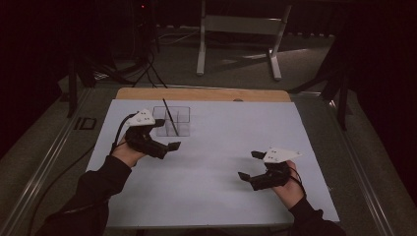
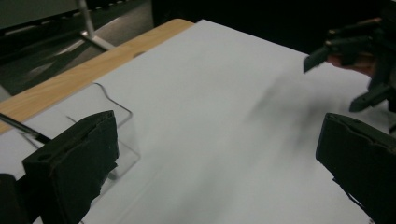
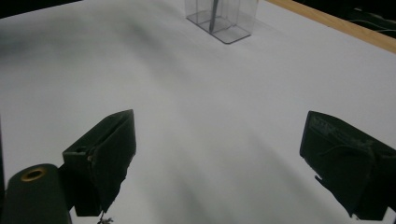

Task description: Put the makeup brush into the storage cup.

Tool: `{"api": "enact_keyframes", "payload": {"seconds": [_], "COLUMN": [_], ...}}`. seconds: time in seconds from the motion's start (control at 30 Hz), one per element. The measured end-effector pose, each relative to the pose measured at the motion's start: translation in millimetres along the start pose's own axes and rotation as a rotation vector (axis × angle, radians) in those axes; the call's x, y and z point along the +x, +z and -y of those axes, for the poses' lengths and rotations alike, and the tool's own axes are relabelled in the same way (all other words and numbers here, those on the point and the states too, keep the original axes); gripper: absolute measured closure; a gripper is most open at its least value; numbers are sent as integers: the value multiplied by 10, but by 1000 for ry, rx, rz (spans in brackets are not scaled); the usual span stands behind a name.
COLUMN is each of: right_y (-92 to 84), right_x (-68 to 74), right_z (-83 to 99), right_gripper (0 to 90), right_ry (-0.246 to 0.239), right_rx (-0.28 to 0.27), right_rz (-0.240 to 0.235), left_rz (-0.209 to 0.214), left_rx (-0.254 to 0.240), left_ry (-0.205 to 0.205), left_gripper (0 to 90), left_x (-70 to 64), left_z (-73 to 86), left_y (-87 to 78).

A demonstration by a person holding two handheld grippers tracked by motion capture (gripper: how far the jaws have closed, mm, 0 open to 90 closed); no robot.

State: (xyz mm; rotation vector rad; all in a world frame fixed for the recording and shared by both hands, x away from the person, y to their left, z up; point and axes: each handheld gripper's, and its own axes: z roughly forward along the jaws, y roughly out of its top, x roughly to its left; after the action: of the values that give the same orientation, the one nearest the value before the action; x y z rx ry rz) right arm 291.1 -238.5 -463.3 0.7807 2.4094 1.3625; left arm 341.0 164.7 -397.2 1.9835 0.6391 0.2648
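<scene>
The clear plastic box with inner dividers point(image 1: 172, 121) stands toward the far left of the white table sheet point(image 1: 216, 187), a thin dark rod point(image 1: 169, 116) leaning inside; its compartment is hard to tell. In the left gripper view the box is partly hidden behind a jaw. Bare sheet lies open between the hands. The left gripper point(image 1: 167, 135), just beside the box, and the right gripper point(image 1: 250, 165), well apart, both have jaws spread wide, holding nothing.

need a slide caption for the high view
Two hand-held grippers, left and right, both open over a white table, with a dark stick standing in a clear divided box.
</scene>
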Motion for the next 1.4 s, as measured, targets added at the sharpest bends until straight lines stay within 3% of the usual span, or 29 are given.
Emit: {"api": "enact_keyframes", "payload": {"seconds": [0.27, 0.73, 0.83, 0.97, 1.2, 1.3, 1.4], "right_y": [-39, -56, -69, -79, -106, -123, -134], "right_x": [-14, -1, -4, -19, -14, -10, -10], "right_z": [67, 180, 213, 267, 356, 375, 418], "right_gripper": [110, 110, 110, 110, 110, 110, 110], "right_ry": [-6, -19, -19, -20, -33, -40, -48], "right_rx": [-10, 5, 2, -20, -8, -11, 3], "right_rz": [-14, -55, -85, -131, -154, -156, -175], "left_rz": [77, 181, 192, 199, 190, 201, 224], "left_rx": [-15, 10, 7, -14, -13, -20, -33], "left_ry": [37, 42, 62, 56, 59, 74, 63], "left_gripper": [6, 6, 6, 6, 6, 6, 6], "left_x": [-171, -358, -405, -410, -409, -423, -409], "left_z": [235, 661, 719, 800, 976, 1065, 1129], "left_y": [6, 66, 61, 31, 6, -18, -59]}}
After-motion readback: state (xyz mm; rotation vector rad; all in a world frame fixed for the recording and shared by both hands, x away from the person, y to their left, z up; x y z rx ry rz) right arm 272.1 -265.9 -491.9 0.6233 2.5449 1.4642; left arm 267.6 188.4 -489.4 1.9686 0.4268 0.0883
